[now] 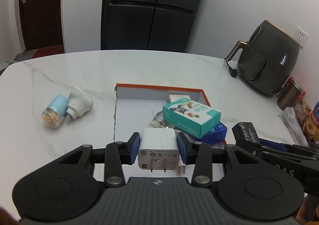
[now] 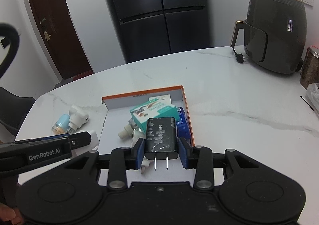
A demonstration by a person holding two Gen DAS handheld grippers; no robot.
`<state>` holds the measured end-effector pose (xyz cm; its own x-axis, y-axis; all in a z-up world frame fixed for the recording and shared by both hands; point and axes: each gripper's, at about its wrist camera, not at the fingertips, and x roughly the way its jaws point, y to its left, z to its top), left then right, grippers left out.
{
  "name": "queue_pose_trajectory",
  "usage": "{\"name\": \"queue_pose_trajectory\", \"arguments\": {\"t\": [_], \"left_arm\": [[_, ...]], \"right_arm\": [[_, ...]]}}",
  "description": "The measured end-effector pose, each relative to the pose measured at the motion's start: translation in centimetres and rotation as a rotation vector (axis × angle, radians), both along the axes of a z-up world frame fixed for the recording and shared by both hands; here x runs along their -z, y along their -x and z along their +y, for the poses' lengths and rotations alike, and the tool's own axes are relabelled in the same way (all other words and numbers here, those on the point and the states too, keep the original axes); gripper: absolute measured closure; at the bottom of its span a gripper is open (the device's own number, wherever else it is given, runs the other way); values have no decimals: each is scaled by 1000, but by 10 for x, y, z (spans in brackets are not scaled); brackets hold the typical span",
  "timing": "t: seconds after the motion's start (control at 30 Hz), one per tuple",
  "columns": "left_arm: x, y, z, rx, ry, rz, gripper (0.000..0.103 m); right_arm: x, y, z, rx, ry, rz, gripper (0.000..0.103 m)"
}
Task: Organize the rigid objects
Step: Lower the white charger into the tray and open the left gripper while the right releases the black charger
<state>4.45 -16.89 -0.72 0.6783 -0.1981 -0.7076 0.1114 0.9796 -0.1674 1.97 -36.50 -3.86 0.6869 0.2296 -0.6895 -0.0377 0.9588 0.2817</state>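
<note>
Resting on a white marbled table (image 1: pixel 79 77), a shallow orange-rimmed box (image 1: pixel 159 87) is being used as the collecting place for small rigid items. Inside it, a teal carton (image 1: pixel 189 117) is lying tilted on a blue box (image 1: pixel 217 133), with a small white carton (image 1: pixel 178 98) behind them by the far wall.

A white charger (image 1: pixel 158 148) is being held clamped between the blue pads of the left gripper (image 1: pixel 158 145), its two prongs pointing back toward the camera. It is being carried above the near edge of the orange-rimmed box; whether it is touching anything below cannot be told.

A black charger (image 2: pixel 160 138) is being gripped in the same way by the right gripper (image 2: pixel 161 151), prongs toward the camera, over the near right part of the box (image 2: pixel 143 93). Beneath it, a cream-coloured plug-like piece (image 2: pixel 124 133) is partly being hidden. In the right wrist view the left gripper (image 2: pixel 87 139) is seen coming in from the left edge.

Outside the box, to its left, a pale blue toothpick holder (image 1: pixel 54 112) is lying on its side, touching a white plug-in device (image 1: pixel 79 102).

At the far right of the table a dark air fryer (image 1: pixel 273 59) is standing against the wall, with jars (image 1: pixel 293 93) crowded near it. A black refrigerator (image 1: pixel 151 7) and a brown door (image 1: pixel 39 5) are being seen beyond the table.
</note>
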Motion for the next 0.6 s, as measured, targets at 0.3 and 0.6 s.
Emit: {"name": "queue_pose_trajectory", "arguments": {"t": [0.3,0.6], "left_arm": [[2,-36,7,-1,-9,2,62],[3,-65,11,10,-21,1,62]], "right_arm": [[-1,-37,1,9,9,-8,58],[0,-71,5,16,12,-8,59]]}}
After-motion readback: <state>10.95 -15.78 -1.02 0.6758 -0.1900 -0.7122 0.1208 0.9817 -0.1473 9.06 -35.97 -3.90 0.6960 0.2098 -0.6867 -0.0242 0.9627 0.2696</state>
